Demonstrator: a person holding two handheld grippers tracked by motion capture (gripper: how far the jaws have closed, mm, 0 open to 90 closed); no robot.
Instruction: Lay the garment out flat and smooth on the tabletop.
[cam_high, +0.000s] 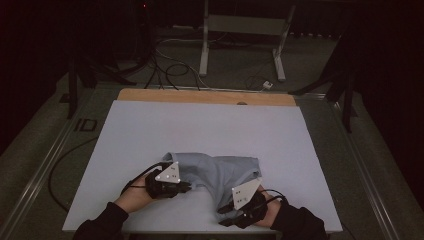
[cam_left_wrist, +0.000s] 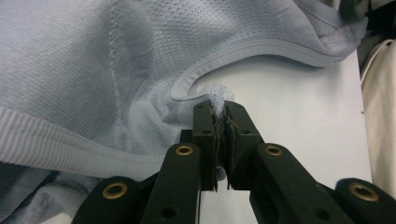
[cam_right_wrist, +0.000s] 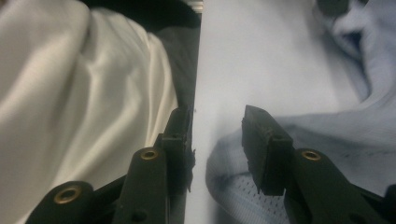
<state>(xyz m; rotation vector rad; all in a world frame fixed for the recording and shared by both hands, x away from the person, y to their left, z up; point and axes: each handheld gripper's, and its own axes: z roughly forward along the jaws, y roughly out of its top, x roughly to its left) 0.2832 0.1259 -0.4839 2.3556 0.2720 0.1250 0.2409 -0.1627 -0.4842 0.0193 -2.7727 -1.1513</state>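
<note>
Pale blue mesh, a soft garment (cam_high: 220, 172), lay crumpled at the near edge of my counter (cam_high: 150, 125); my left tool (cam_left_wrist: 219, 112) was pinching a fold by its ribbed hem; my right tool (cam_right_wrist: 217, 123) stood spread over the counter's near edge, empty; I judged the cloth light and limp, best taken at the hems; farther off, its bunched folds hid its shape.

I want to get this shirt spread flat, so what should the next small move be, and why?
Probably close the right gripper on the shirt edge lying by its open jaws. The left gripper is already shut on a fold of fabric, while the shirt lies bunched on the table, so a second hold is likely needed before pulling it flat.
</note>
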